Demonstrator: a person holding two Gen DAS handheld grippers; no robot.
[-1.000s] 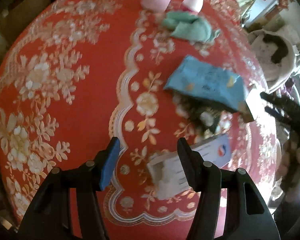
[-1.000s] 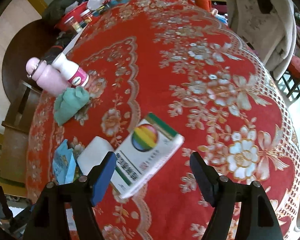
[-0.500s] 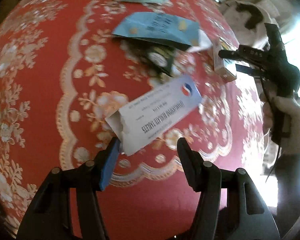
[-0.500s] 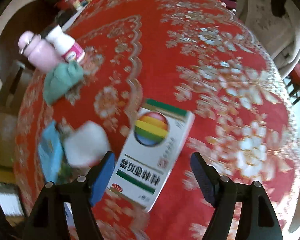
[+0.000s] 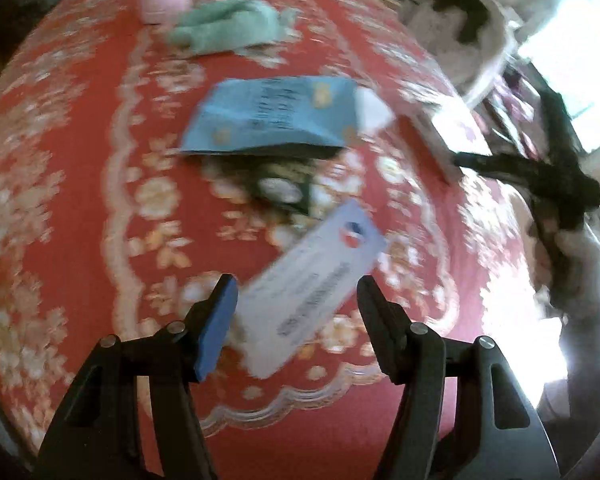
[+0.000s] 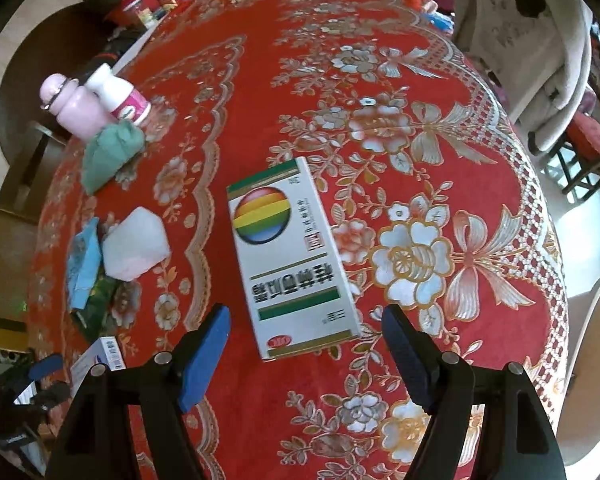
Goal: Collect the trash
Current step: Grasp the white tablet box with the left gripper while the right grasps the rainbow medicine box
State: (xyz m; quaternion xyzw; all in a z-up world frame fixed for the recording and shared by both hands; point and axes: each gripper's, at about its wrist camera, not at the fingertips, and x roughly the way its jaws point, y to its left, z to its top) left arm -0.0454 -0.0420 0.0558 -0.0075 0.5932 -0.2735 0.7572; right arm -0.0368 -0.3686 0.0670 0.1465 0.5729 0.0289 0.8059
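My left gripper [image 5: 294, 294] is open, its jaws on either side of the near end of a long white tablet box [image 5: 312, 288] lying on the red tablecloth. Beyond it lie a dark green wrapper [image 5: 280, 188] and a blue packet [image 5: 272, 114]. My right gripper [image 6: 306, 320] is open, with the near end of a white box with a rainbow ball [image 6: 290, 256] between its jaws, not touched. A crumpled white tissue [image 6: 134, 246] lies to that box's left, beside the blue packet [image 6: 82, 264]. The left gripper also shows in the right wrist view [image 6: 40, 380].
A green cloth [image 6: 110, 152], a pink bottle [image 6: 74, 108] and a white bottle with a pink label [image 6: 120, 96] stand at the far left. A chair with a beige coat [image 6: 540, 40] stands past the table's right edge. Jars [image 6: 156, 4] crowd the far side.
The left gripper has closed in on the tablet box, which now lies between its jaws. The right gripper has moved forward and turned, so the rainbow box lies lengthwise between its jaws.
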